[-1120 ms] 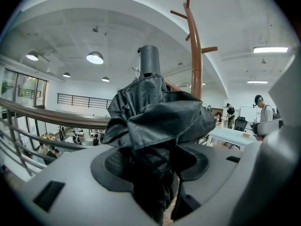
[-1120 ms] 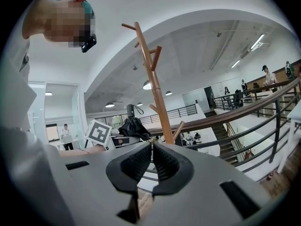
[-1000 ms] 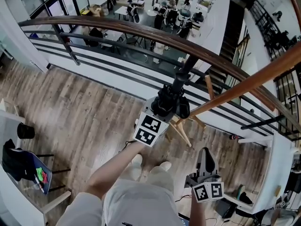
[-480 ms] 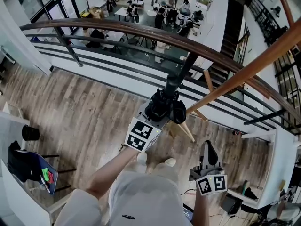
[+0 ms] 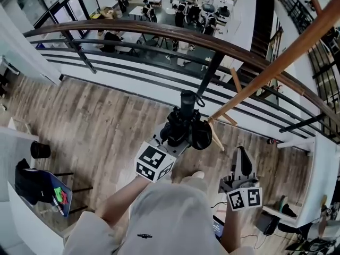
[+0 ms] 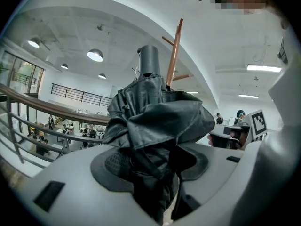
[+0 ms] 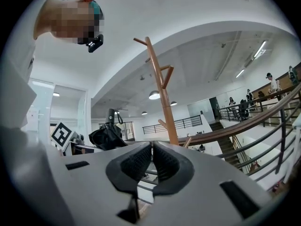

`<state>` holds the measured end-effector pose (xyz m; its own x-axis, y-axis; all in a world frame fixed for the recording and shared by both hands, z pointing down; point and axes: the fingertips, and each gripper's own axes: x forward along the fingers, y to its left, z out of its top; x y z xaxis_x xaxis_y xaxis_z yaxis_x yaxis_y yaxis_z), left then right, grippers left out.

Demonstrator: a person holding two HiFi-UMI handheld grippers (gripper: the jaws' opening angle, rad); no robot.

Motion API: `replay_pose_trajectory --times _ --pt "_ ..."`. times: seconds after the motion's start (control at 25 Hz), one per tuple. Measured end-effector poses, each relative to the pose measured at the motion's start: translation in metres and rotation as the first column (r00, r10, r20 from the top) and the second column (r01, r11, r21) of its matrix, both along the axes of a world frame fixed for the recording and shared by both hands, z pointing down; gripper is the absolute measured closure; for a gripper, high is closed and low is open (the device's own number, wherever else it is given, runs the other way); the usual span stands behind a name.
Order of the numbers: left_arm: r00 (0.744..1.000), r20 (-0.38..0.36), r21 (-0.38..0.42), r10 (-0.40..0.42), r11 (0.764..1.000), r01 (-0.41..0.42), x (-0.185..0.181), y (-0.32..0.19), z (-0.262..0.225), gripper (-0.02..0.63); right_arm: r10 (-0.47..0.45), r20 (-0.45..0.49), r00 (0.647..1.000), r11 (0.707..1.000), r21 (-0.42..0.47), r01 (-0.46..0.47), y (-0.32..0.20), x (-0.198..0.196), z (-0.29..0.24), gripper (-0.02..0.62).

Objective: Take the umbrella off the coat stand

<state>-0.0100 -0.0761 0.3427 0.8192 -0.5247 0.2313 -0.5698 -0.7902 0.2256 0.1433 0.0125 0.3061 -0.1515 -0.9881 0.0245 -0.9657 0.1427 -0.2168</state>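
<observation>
- Umbrella (image 5: 201, 134) has come clear of the coat stand (image 5: 276, 62), pinched in my left tongs (image 6: 150, 166); removal looks essentially done.
- Right tongs (image 7: 151, 160) pressed together, empty.

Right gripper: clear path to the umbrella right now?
Probably yes. Only open air separates the right gripper from the umbrella in the left gripper, but the right jaws are together and must open first.

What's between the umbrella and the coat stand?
Nothing: in the right gripper view the umbrella, clamped in the left tongs, is clear of the stand, with only open air between them.
</observation>
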Motion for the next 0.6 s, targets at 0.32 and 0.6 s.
replay_pose_trajectory --times 0.32,0.6 --pt "0.999 -0.018 0.014 0.047 0.999 -0.047 -0.010 0.037 -0.003 0.365 -0.025 0.012 1.000 1.000 0.017 0.025 -0.003 -0.009 0.001 0.558" --pt "0.996 -0.052 -0.018 0.073 0.997 -0.074 -0.016 0.076 0.008 0.365 -0.040 -0.004 0.999 0.999 -0.010 0.040 0.017 -0.021 0.005 0.558"
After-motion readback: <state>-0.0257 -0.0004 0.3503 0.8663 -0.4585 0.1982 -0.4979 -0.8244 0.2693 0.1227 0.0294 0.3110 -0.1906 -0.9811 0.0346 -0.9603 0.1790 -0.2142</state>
